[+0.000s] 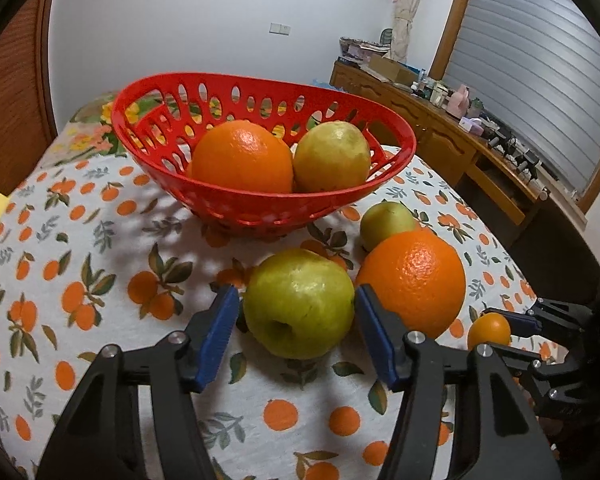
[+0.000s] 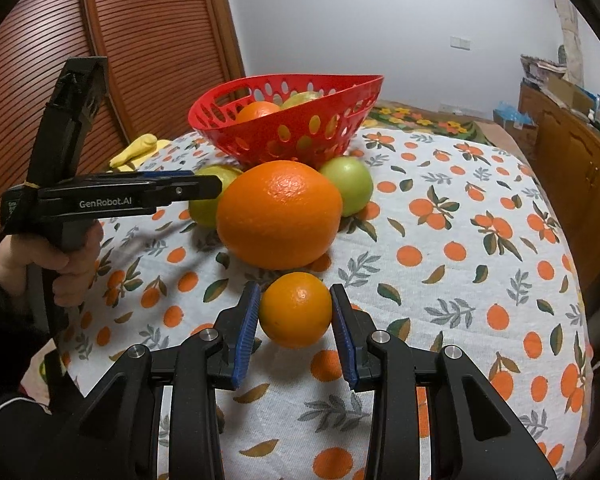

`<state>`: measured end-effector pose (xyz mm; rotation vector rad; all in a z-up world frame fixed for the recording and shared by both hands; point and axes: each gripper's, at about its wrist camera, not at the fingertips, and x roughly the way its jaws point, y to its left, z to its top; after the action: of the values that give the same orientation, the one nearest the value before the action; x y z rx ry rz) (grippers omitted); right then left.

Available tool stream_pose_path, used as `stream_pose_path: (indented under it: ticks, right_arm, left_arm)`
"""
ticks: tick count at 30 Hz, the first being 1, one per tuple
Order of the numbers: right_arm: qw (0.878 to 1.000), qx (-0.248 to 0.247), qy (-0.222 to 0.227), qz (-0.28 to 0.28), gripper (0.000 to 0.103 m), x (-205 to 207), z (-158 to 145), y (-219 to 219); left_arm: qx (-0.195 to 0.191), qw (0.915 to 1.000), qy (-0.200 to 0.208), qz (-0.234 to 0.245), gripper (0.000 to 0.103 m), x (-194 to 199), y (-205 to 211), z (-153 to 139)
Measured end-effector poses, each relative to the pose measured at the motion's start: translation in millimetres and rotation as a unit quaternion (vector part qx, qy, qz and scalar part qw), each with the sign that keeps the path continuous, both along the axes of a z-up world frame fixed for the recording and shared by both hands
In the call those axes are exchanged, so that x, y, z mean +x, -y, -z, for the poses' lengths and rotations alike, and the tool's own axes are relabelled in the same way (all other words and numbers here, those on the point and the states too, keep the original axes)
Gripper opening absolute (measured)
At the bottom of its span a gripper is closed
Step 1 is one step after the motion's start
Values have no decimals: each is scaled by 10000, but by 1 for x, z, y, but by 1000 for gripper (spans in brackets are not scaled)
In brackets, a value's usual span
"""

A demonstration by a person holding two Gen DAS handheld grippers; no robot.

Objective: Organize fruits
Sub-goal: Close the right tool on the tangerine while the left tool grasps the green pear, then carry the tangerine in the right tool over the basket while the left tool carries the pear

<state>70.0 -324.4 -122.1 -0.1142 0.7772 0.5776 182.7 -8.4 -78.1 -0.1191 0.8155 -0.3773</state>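
A red basket [image 1: 260,208] stands on the table and holds an orange [image 1: 242,156] and a green fruit [image 1: 332,156]. My left gripper [image 1: 298,312] is open, its blue pads on either side of a large green fruit [image 1: 298,304] on the cloth, with small gaps. A big orange [image 1: 414,280] and a small green fruit [image 1: 386,222] lie right of it. My right gripper [image 2: 296,312] is open around a small orange [image 2: 296,310], pads close to its sides. The big orange [image 2: 280,214] lies just beyond, before the basket [image 2: 292,140].
The table has an orange-print cloth [image 2: 460,240]. A yellow cloth [image 2: 134,152] lies at its far left edge. A wooden sideboard [image 1: 460,140] with clutter stands to the right. A slatted wooden door [image 2: 140,40] is behind on the left.
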Motion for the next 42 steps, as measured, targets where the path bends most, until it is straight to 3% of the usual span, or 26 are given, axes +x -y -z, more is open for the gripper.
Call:
stream_pose_path:
  ticks: [4, 14, 25, 42]
  right_arm:
    - [10000, 7, 12, 35, 35, 1, -1, 3]
    - [10000, 29, 30, 84, 35, 2, -1, 5]
    - [9999, 29, 114, 100, 35, 5, -6, 6]
    - [9987, 110, 493, 68, 35, 15, -40, 1]
  left_arm:
    - [154, 9998, -81, -51, 62, 2, 5, 7]
    - [-84, 9997, -203, -84, 68, 12, -2, 10]
    - [183, 9998, -45, -67, 61, 3, 4, 5]
    - [-74, 9983, 576, -44, 61, -27, -7, -47]
